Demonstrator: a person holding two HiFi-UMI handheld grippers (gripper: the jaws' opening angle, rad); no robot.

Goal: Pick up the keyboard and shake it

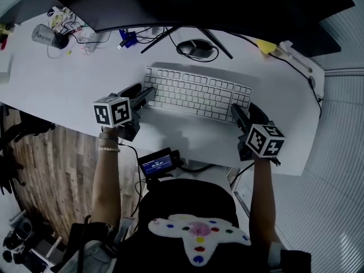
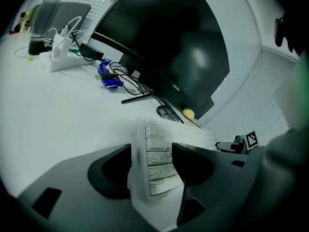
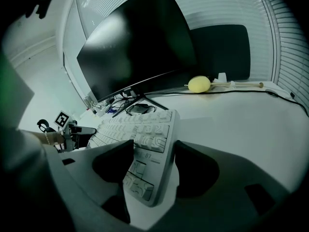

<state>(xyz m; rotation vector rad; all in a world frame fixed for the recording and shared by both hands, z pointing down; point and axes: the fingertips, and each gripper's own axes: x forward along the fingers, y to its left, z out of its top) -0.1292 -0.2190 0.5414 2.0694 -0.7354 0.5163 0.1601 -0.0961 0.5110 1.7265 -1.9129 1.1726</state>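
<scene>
Person's dark top nearest, bottom centre, white table ahead. Left tongs released: jaws spread wide, 1 either side of left end of keyboard, no squeeze on it. Keyboard white, lying flat mid-table, in front of dark monitor. Right tongs released too: 2 jaws wide apart, astride keyboard's right end. Yellow lump far right on table, beyond keyboard, well apart from tongs.
</scene>
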